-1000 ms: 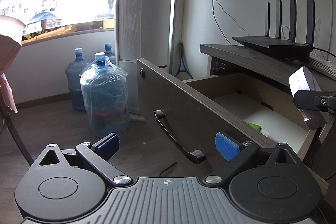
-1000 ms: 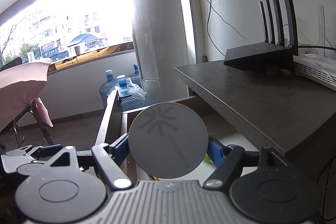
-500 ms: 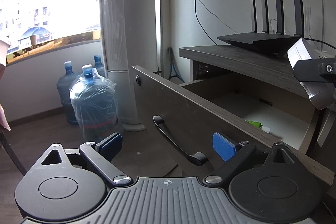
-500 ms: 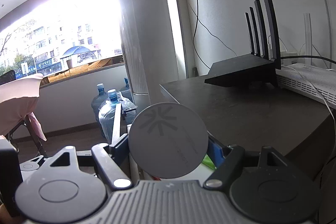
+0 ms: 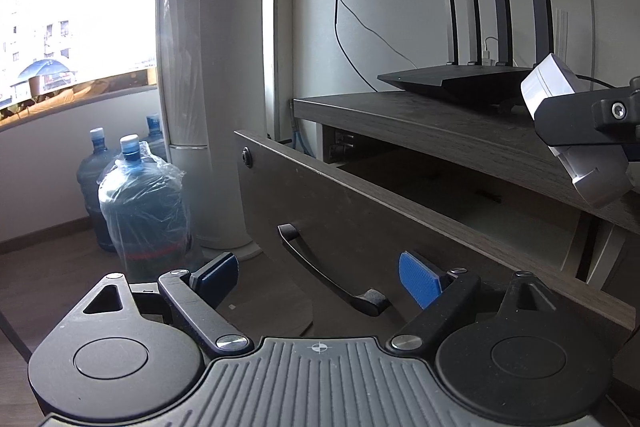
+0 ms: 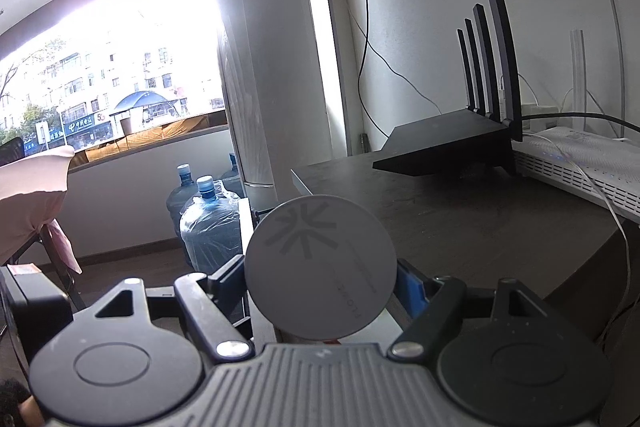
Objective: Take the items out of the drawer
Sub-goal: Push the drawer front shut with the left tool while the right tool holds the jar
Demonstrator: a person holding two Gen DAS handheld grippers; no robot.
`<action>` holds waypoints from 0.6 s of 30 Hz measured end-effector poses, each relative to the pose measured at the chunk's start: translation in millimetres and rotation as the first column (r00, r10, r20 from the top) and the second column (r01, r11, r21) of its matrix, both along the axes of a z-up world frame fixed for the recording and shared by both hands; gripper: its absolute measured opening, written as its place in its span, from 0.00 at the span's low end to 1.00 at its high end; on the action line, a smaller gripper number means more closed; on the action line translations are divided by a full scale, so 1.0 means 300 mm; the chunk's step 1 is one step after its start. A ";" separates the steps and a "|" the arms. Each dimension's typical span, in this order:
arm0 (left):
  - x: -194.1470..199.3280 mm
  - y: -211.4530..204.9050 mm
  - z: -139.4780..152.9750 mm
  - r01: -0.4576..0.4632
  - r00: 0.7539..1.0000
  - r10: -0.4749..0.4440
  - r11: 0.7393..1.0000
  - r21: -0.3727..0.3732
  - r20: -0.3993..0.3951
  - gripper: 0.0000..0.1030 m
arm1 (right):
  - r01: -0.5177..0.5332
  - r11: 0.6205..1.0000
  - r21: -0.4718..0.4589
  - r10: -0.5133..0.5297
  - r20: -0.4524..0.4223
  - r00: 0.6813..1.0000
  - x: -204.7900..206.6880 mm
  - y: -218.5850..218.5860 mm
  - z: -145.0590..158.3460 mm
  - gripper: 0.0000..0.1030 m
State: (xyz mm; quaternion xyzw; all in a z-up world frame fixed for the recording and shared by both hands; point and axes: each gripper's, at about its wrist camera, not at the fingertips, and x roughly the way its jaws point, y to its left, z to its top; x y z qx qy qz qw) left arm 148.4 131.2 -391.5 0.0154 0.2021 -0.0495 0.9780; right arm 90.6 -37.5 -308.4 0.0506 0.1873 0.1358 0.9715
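Your left gripper (image 5: 318, 273) has swung toward the drawer (image 5: 360, 211) front, and the handle (image 5: 332, 277) now lies between its blue pads (image 5: 420, 285). Its jaws have just been closing but are still spread, touching nothing. Your right gripper (image 6: 320, 277) pinches the grey puck (image 6: 320, 269) on both sides and has carried it out and up; a second ago it hung over the drawer, now it sits level with the cabinet top (image 6: 460, 215). So one item is out and likely ready to set down, while your left hand looks lined up on the handle. From this lower angle you can no longer see the drawer floor.

Counted: one puck, one drawer, one handle, one router (image 5: 456, 81) with four antennas, one white box (image 6: 576, 163) beside it, three water jugs (image 5: 140, 203).
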 end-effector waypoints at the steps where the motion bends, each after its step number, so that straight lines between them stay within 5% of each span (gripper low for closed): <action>1: 0.006 -0.007 -0.002 0.006 1.000 -0.006 1.000 0.000 -0.002 0.87 | 0.000 1.000 0.003 0.000 0.000 1.000 0.003 -0.003 0.002 0.76; 18: 0.085 -0.105 -0.025 0.065 0.998 -0.065 0.998 0.002 -0.002 0.88 | 0.039 0.999 0.022 -0.040 0.026 0.999 0.015 -0.050 0.021 0.76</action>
